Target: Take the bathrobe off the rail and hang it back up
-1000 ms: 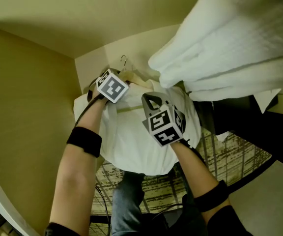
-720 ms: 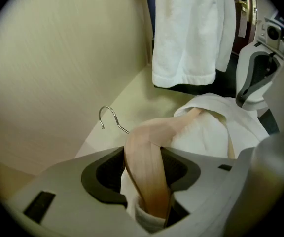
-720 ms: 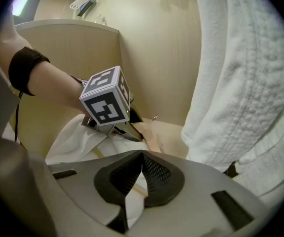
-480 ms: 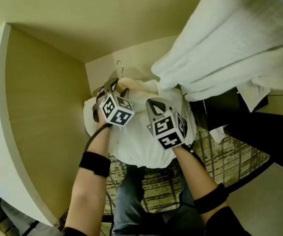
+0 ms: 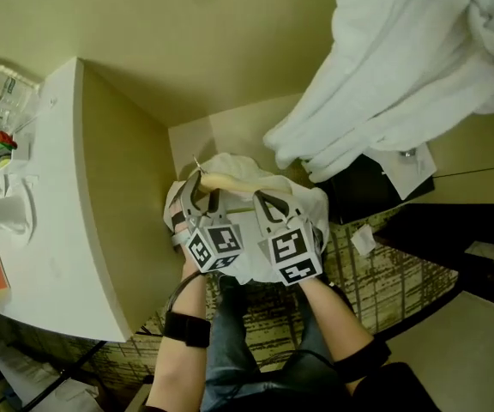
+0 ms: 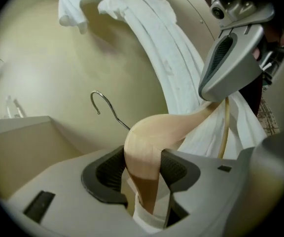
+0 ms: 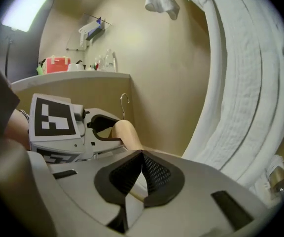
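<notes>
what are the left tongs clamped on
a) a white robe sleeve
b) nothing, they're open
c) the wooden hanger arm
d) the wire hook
C: in the left gripper view, the left tongs have both pads pressed against the curved arm of the wooden hanger.

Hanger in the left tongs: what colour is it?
The hanger is pale natural wood, with a silver wire hook; it shows best in the left gripper view.
</notes>
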A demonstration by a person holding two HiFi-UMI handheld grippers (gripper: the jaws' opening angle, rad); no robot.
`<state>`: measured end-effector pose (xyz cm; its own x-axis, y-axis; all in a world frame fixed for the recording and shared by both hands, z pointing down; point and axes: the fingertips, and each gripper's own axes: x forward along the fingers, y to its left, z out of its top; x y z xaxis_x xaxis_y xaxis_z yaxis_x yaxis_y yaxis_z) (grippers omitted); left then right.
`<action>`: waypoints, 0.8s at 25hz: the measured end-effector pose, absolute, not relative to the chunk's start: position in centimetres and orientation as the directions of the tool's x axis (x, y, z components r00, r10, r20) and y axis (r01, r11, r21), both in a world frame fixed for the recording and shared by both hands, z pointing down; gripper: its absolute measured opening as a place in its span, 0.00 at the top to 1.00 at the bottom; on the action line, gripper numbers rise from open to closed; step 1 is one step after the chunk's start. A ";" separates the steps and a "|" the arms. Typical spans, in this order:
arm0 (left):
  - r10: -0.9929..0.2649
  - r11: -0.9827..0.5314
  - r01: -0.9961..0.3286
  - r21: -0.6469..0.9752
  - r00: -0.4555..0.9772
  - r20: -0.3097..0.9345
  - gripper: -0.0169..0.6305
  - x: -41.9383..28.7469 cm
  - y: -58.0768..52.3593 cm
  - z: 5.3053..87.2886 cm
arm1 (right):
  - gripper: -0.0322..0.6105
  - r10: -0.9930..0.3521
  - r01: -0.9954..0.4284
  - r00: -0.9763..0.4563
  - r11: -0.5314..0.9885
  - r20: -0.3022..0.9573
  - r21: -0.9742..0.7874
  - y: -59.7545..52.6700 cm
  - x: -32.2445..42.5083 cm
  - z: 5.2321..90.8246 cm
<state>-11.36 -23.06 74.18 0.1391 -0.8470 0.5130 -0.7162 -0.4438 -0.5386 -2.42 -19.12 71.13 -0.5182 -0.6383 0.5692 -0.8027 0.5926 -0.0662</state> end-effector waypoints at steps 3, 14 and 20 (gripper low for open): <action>-0.888 -0.382 -0.744 -0.548 0.131 0.441 0.64 -11.5 -20.9 68.8 | 0.92 -0.668 -0.799 -0.527 0.600 0.525 -0.038 -17.9 -2.6 65.8; -0.959 -0.266 -0.792 -0.550 0.159 0.235 0.65 -11.1 -16.6 50.7 | 0.92 -0.751 -0.787 -0.548 0.612 0.369 0.077 -15.9 -3.7 48.0; -0.983 -0.179 -0.809 -0.560 0.176 0.059 0.65 -10.8 -17.3 36.8 | 0.92 -0.807 -0.802 -0.541 0.580 0.235 0.144 -15.5 -2.8 36.6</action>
